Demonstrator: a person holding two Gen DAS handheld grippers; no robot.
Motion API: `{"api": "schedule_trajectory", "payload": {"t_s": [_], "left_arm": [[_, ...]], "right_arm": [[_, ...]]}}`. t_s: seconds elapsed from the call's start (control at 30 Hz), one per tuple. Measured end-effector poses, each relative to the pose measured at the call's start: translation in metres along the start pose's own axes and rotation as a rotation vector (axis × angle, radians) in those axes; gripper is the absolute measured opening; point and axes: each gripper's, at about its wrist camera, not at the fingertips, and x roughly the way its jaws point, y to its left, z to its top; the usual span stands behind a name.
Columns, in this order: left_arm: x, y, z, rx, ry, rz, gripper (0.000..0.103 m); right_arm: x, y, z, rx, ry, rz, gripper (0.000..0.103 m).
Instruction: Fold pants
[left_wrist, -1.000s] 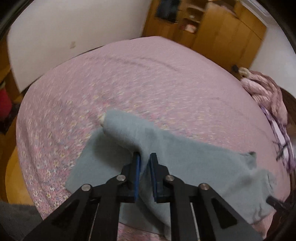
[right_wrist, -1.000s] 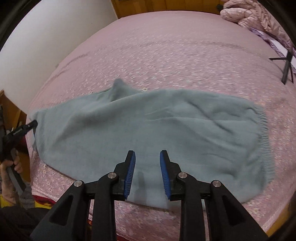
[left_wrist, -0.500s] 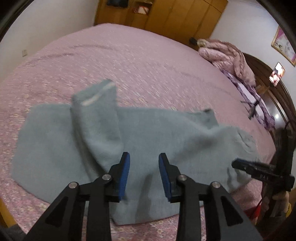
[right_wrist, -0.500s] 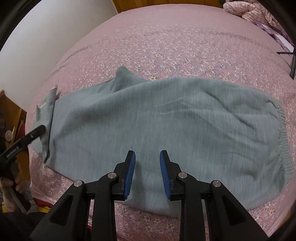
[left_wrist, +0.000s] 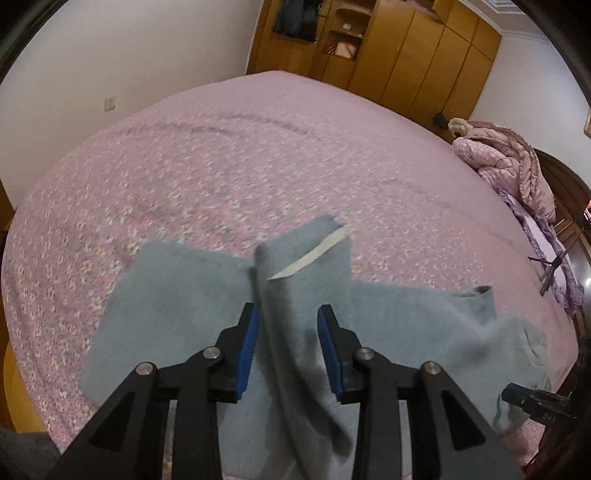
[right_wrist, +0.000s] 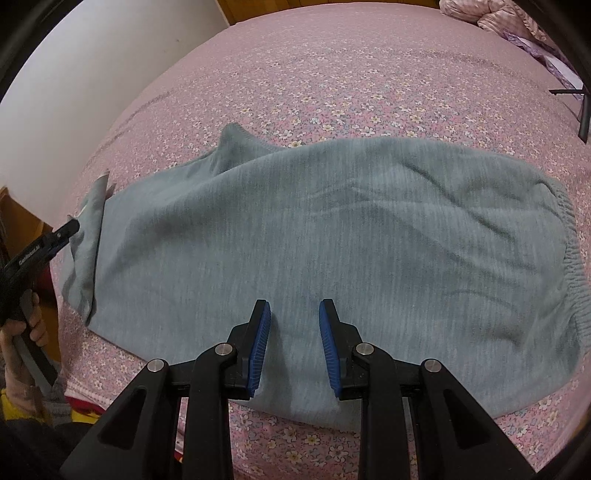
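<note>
While both jaws gape, grey pants (right_wrist: 332, 236) lie flat, cuff prob. folded over.

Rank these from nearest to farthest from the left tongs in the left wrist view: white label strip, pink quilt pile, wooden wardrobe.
1. White label strip: on the turned-up flap of the grey pants, just ahead of the open left tongs.
2. Pink quilt pile: far right edge of the bed.
3. Wooden wardrobe: beyond the bed, against the back wall.
</note>
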Motion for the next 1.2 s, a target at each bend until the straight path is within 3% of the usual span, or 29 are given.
{"api": "schedule_trajectory", "payload": {"t_s": [0.07,0.13,0.27,0.33,0.43,0.57,0.7,0.8,0.97,1.03,1.2], "left_arm": [[0.006,-0.007,0.002,0.034,0.008,0.037,0.029],[0.011,-0.008,0.002,0.041,0.03,0.062,0.003],[-0.007,0.004,0.004,-0.003,-0.015,0.043,0.003],[-0.029,0.018,0.006,-0.018,-0.079,0.083,0.003],[-0.048,0.047,0.005,-0.072,-0.113,0.137,0.003],[-0.05,0.088,-0.011,-0.159,-0.077,0.196,0.003],[-0.024,0.114,-0.038,-0.233,0.031,0.206,0.003],[-0.017,0.114,-0.051,-0.221,0.042,0.231,0.003],[-0.026,0.107,-0.046,-0.157,0.045,0.349,0.01],[-0.035,0.101,-0.039,-0.155,0.018,0.325,0.01],[-0.041,0.086,-0.02,-0.118,-0.024,0.212,0.022]], "right_arm": [[0.001,0.0,0.001,0.001,0.001,0.0,0.029],[0.001,0.0,0.001,0.001,0.002,0.002,0.029],[0.0,-0.003,0.0,0.007,0.007,0.005,0.029],[0.0,-0.005,0.0,0.012,0.006,0.006,0.029],[-0.001,-0.006,0.0,0.011,0.005,0.002,0.029],[0.002,0.0,0.0,0.001,0.006,-0.009,0.029],[0.005,0.004,0.001,-0.01,0.008,-0.02,0.029],[0.007,0.008,0.001,-0.018,0.012,-0.024,0.029],[0.007,0.018,0.012,-0.052,0.003,-0.026,0.029],[0.003,0.021,0.023,-0.06,-0.019,-0.02,0.029],[-0.005,0.038,0.06,-0.083,-0.098,0.054,0.029]]}}
